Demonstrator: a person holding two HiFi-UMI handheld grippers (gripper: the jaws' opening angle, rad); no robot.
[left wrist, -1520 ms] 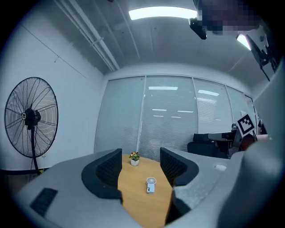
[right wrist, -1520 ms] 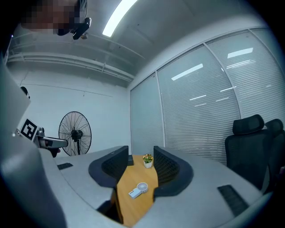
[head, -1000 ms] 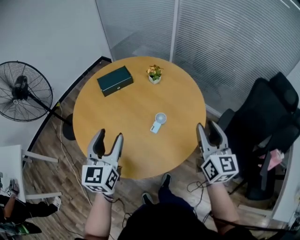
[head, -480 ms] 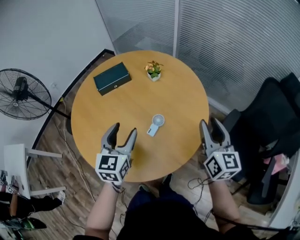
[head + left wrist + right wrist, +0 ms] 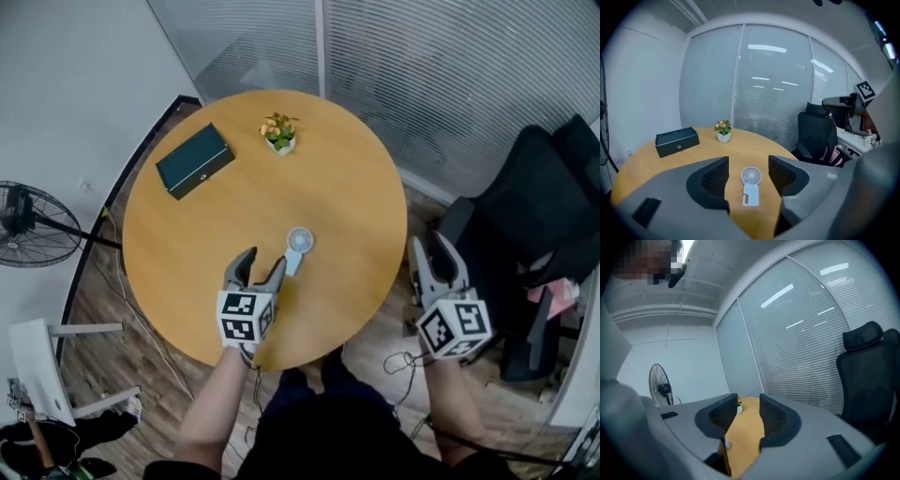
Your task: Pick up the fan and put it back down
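Hovering over the near part of the round wooden table (image 5: 187,253), the left gripper (image 5: 262,262) has its jaws spread wide and grips nothing. In its own view, the small white handheld fan (image 5: 295,249) lies framed in the gap between the two padded jaws, a little beyond their tips and not touched by either. The handheld fan lies flat near the middle of the table, with its round head toward the far side and its handle pointing back toward the person. The handle's end is just beside the left gripper's fingertips. The right gripper (image 5: 431,251) hangs off the table's right edge, near the black office chair (image 5: 534,206). Its jaws have just been closing a little but stand apart with nothing between them, and only the tabletop shows through the gap. A dark box (image 5: 194,161) and a small potted plant (image 5: 279,133) sit on the far side, well apart from the handheld fan. As far as the pictures show, no part of the task is done. The approach looks nearly lined up, but the grasp, the lift and the setting down all remain.
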